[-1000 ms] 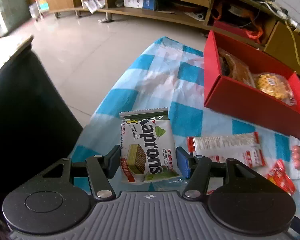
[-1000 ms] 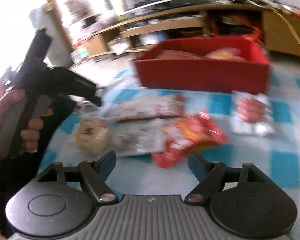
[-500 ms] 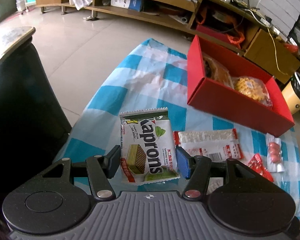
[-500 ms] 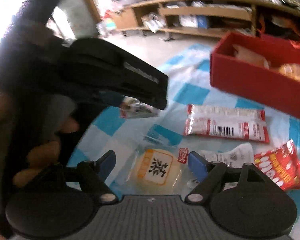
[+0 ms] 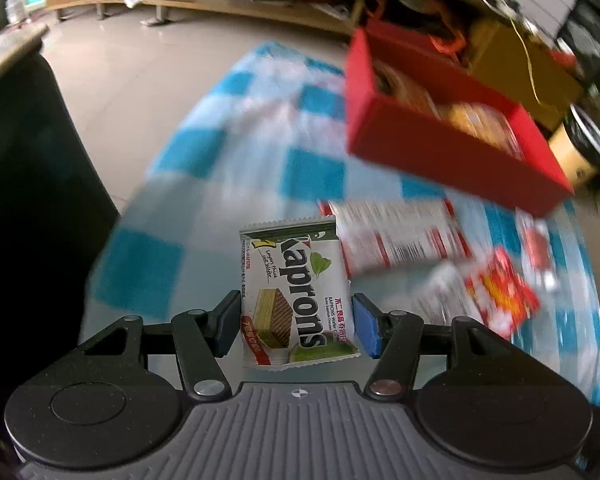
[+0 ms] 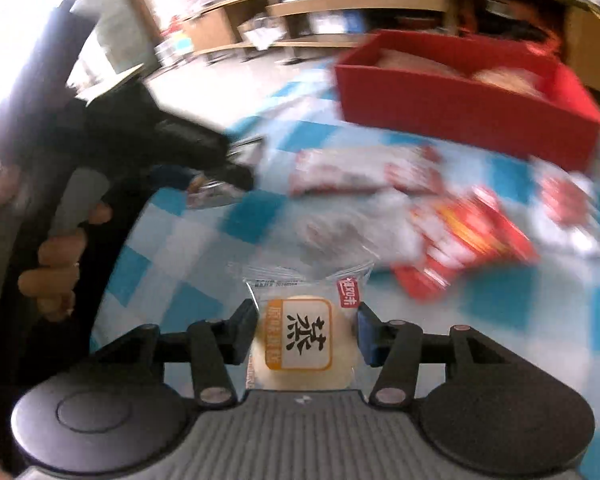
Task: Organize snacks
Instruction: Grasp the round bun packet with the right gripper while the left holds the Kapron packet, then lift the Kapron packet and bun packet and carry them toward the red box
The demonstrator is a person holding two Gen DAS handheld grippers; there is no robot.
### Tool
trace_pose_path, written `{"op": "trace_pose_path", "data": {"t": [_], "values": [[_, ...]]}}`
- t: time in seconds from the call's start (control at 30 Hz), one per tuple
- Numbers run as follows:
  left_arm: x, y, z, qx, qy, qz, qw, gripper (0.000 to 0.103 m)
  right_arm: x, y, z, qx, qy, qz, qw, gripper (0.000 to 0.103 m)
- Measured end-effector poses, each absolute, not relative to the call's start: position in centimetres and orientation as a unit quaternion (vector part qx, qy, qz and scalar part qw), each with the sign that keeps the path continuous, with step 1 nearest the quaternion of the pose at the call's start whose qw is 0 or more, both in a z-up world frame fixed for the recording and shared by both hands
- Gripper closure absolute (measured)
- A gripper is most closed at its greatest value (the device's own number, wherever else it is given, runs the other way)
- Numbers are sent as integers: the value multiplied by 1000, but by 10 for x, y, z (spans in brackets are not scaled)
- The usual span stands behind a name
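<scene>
At the bottom centre of its own view the left gripper [image 5: 296,326] was clamped on the wafer packet [image 5: 296,294], held above the checked desk [image 5: 204,168]. The right gripper [image 6: 306,338] likewise pinched a round cake packet [image 6: 302,340], bottom centre. Both looked mid-carry; next each needed bringing over the red box [image 5: 444,152], upper right, and letting go

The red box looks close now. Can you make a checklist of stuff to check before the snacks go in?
1. Left claw shut on the wafer pack: ok.
2. Right claw shut on the round cake pack: ok.
3. Red box open on top: ok.
4. Room left inside the box: cannot tell, too blurred.
5. Claws over the box: not ok, both are short of it.
</scene>
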State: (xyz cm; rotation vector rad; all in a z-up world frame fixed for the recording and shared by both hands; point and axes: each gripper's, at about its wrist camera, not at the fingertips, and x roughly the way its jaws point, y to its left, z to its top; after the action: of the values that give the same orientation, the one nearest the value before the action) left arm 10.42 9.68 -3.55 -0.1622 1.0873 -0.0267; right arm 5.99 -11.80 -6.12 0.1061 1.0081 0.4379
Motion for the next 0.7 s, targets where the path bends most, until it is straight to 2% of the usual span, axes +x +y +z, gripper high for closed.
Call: {"op": "trace_pose_path", "data": {"t": [0.27, 0.4, 0.47, 0.5, 0.7], "values": [[69, 51, -58, -6, 543, -45, 839, 38, 17, -173, -79, 62, 492, 164, 853, 53], [70, 48, -64, 3, 540, -35, 841, 34, 15, -170, -77, 45, 483, 164, 859, 50], [71, 50, -64, 5, 534, -25, 845, 17, 14, -170, -75, 41, 480, 164, 861, 45], [71, 51, -63, 6, 530, -18, 847, 14, 15, -169, -75, 37, 484, 164, 859, 41], [75, 46, -74, 32, 534, -3, 845, 10, 9, -169, -91, 30, 491, 157, 856, 38]]}}
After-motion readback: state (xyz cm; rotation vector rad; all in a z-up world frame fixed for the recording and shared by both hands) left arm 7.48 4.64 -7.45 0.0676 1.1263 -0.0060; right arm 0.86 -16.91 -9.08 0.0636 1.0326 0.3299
